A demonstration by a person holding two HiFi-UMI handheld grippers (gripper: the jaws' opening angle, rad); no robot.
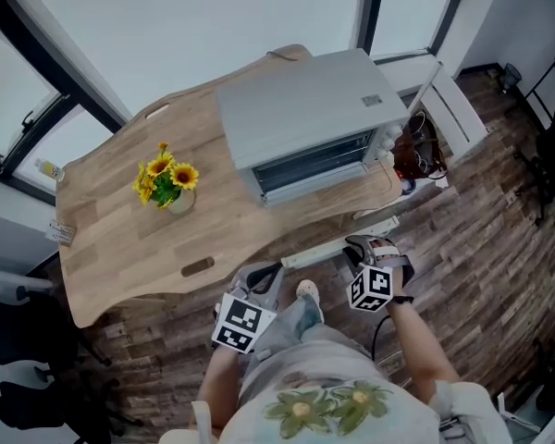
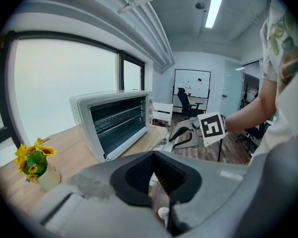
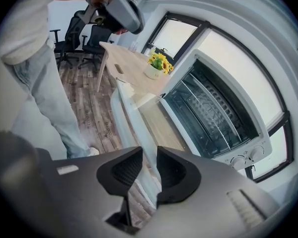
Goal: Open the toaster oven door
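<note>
Glass door (image 3: 126, 118) flat beyond table (image 1: 120, 211) edge

We see a smooth, matt light-wood counter (image 1: 120, 211) bearing a toaster oven (image 1: 301, 109) cased in matt silver-grey metal, with a clear glass door (image 3: 131, 118) and shiny wire racks (image 3: 213, 113). The right tool (image 3: 144, 170) is matt grey plastic with ribbed black pads (image 3: 126, 170).

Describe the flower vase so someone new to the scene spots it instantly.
On the wooden table, to the left of the boxy white toaster oven, stands a small pale vase of sunflowers. It is the only yellow-and-green thing on the tabletop.
</note>
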